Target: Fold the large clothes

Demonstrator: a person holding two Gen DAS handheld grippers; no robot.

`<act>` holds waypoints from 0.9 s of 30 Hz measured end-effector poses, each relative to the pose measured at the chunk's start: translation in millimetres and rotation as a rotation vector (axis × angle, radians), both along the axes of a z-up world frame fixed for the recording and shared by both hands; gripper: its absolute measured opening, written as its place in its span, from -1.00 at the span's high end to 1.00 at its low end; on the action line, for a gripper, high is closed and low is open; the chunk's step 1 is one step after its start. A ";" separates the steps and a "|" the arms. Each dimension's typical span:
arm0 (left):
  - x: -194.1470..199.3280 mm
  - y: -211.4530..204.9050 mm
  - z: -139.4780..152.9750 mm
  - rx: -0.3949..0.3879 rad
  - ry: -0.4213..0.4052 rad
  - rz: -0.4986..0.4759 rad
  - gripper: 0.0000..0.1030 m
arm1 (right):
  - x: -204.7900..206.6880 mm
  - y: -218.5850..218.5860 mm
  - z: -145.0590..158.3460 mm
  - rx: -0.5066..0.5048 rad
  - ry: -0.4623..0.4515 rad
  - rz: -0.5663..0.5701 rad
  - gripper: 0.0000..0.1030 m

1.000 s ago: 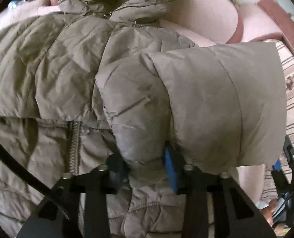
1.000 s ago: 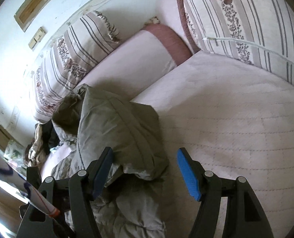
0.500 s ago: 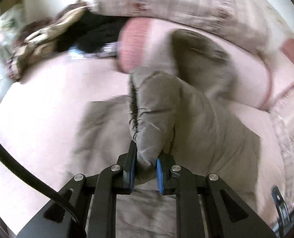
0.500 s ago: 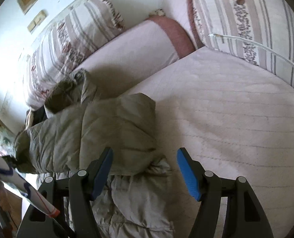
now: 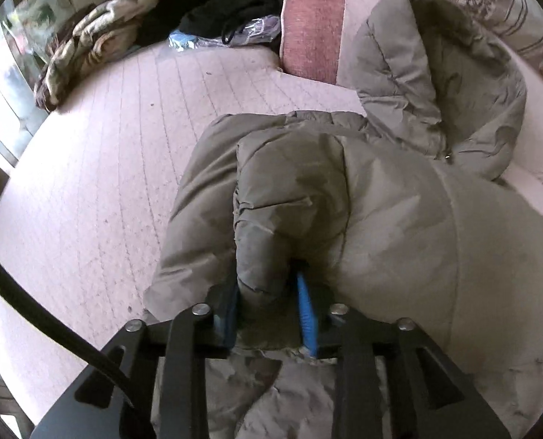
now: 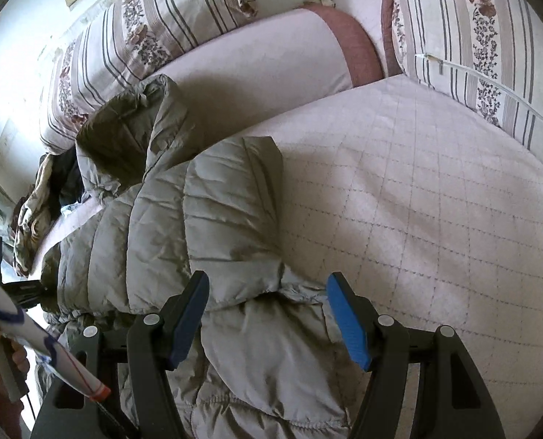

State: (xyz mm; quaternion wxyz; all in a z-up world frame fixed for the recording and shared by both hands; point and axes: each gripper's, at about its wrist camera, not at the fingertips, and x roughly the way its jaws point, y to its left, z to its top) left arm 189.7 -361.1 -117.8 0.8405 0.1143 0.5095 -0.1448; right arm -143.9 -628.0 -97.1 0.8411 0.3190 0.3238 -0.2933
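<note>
- The left gripper (image 5: 267, 311) points steeply down at the olive puffer jacket (image 5: 344, 219), and a thick fold of the sleeve (image 5: 289, 197) stands between its 2 blue pads (image 5: 305, 311)
- Its jaws have just been opening a little; the fold is between them and both pads seem to touch the cloth, so it pinches the sleeve loosely
- In the left wrist view the sleeve lies across the jacket body, and the hood (image 5: 436, 84) rests at 1 o'clock against the pink bolster (image 5: 315, 18)
- The right gripper (image 6: 267, 323) is tilted down over the lower part of the jacket (image 6: 198, 226), its jaws spread wide with nothing pressed between them
- The quilted cloth passes under and between its fingers (image 6: 348, 325), but I cannot tell if they touch it
- The jacket lies on the pale quilted mattress (image 6: 417, 201), which is bare toward 3 o'clock in the right wrist view
- Striped flowered cushions (image 6: 154, 25) stand at 11 o'clock and at 1 o'clock
- At 8 o'clock in that view a hand (image 6: 0, 358) grips a handle, beside a white sleeve with blue marks
- A heap of dark clothes (image 5: 216, 11) lies at 11 o'clock in the left wrist view
</note>
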 end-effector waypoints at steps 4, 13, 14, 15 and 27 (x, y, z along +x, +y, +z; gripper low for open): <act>-0.9 11.3 8.2 -0.005 0.015 0.072 -0.04 | -0.2 -3.0 -4.2 0.023 0.007 -0.008 -0.39; -60.5 90.5 60.8 -0.065 -0.009 0.085 -0.16 | -9.7 6.1 3.9 -0.001 0.001 -0.033 -0.39; -69.2 99.8 64.9 -0.060 -0.025 0.083 -0.19 | -11.7 11.1 3.2 -0.007 0.009 -0.046 -0.39; -80.1 110.9 69.4 -0.052 -0.044 0.081 -0.20 | -13.3 15.2 2.2 -0.006 0.012 -0.054 -0.39; -184.5 193.2 92.7 -0.022 -0.152 0.031 -0.23 | -28.9 119.7 -1.6 -0.060 0.153 0.048 -0.39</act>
